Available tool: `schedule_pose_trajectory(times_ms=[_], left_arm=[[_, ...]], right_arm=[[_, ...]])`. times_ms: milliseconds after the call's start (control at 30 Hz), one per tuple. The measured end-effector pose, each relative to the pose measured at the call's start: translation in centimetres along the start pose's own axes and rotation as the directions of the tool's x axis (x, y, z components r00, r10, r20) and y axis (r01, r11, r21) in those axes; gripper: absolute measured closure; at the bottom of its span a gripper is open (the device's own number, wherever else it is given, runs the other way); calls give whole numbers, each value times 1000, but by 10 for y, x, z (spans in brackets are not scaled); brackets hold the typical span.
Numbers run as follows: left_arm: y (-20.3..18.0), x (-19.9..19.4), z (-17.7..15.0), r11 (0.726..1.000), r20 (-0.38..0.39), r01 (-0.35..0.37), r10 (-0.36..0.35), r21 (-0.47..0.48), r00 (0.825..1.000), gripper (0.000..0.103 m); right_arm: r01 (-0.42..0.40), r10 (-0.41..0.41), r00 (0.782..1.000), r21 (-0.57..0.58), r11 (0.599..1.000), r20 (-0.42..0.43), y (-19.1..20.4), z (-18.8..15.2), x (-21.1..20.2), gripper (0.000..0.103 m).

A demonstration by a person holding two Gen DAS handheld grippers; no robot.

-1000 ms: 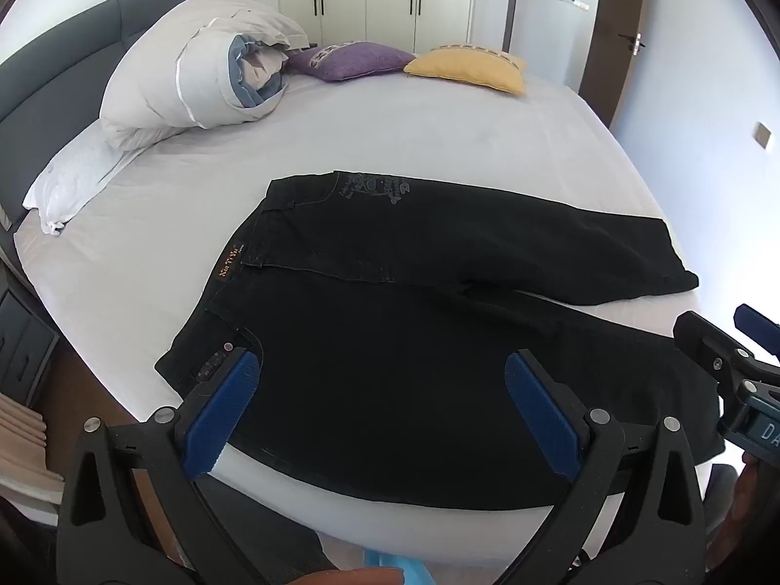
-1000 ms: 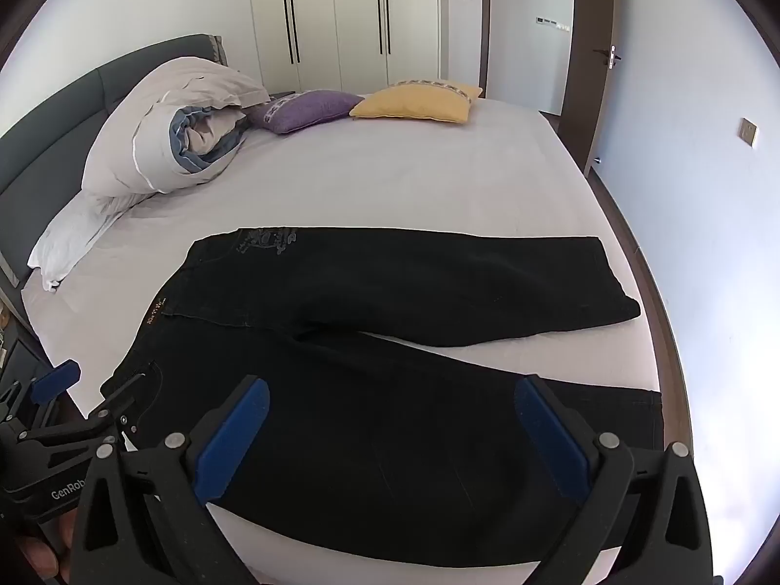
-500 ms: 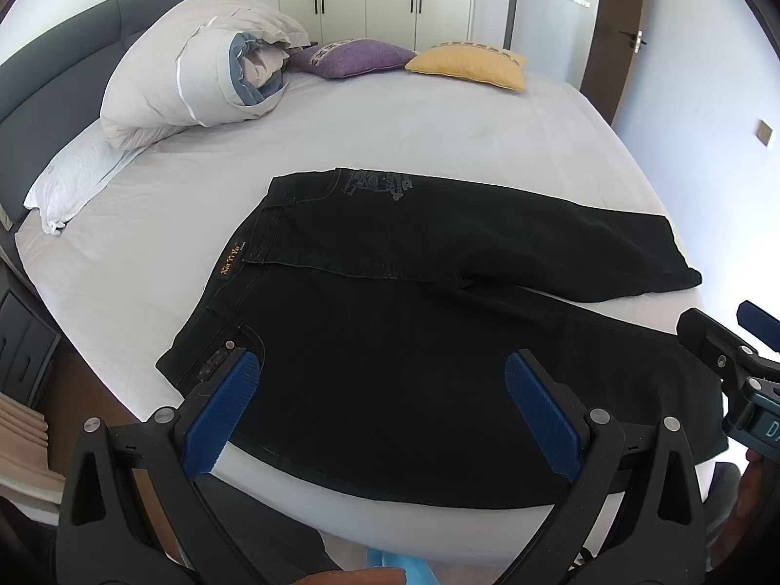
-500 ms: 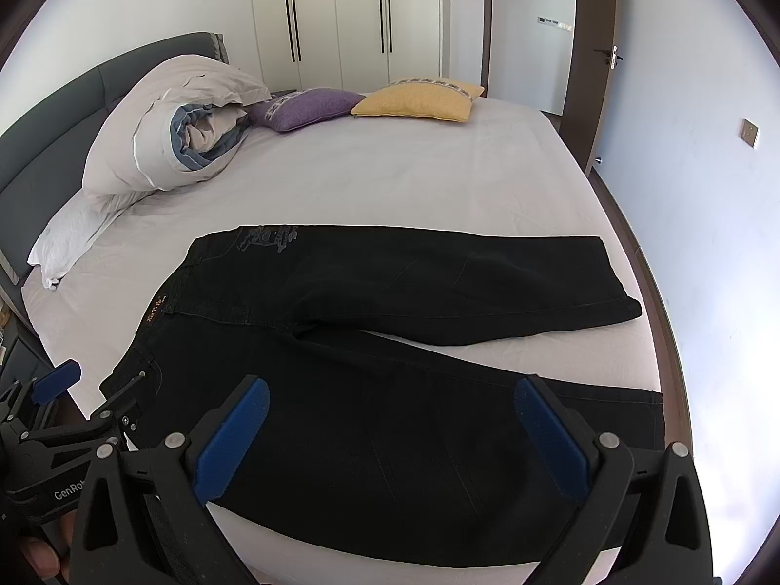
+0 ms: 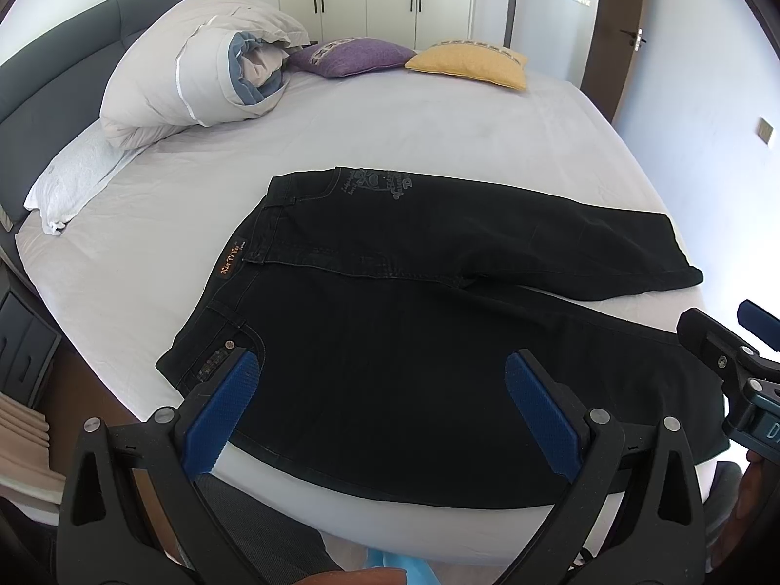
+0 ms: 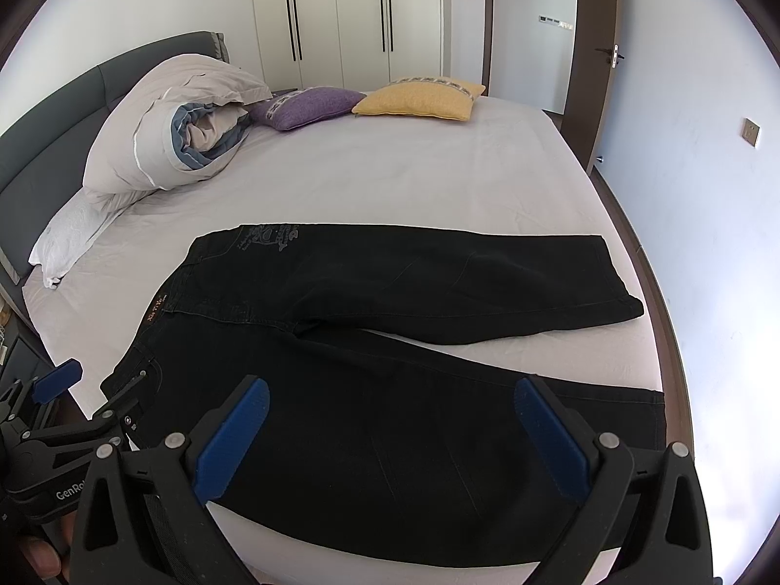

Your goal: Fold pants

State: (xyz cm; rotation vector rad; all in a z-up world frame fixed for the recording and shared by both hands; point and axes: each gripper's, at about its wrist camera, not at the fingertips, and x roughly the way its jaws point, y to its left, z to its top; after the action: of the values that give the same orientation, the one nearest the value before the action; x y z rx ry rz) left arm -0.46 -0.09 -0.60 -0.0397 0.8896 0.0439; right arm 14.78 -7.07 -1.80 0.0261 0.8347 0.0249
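Black pants (image 5: 399,302) lie flat on the white bed (image 5: 390,126), waistband to the left, the two legs spread apart to the right; they also show in the right wrist view (image 6: 390,341). My left gripper (image 5: 382,404) is open and empty, hovering above the near leg close to the waistband and front pocket. My right gripper (image 6: 390,434) is open and empty, above the near leg further toward its hem. Each gripper shows at the edge of the other's view.
A rolled duvet (image 5: 195,83) and a white pillow (image 5: 73,180) lie at the headboard side. A purple cushion (image 5: 351,56) and a yellow cushion (image 5: 468,62) sit at the far edge. A nightstand (image 5: 24,341) stands left; wall and door right.
Both grippers have stayed open and nearly still, drifting only slightly. The pants have not moved.
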Motion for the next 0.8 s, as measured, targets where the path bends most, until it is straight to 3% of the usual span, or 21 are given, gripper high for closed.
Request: schedule_pose_trajectory(times_ms=[800], left_arm=[[3, 4, -3, 1000, -2, 1, -1, -1, 1000, 0]], right_arm=[[-3, 2, 1000, -4, 1000, -5, 14, -7, 6, 0]])
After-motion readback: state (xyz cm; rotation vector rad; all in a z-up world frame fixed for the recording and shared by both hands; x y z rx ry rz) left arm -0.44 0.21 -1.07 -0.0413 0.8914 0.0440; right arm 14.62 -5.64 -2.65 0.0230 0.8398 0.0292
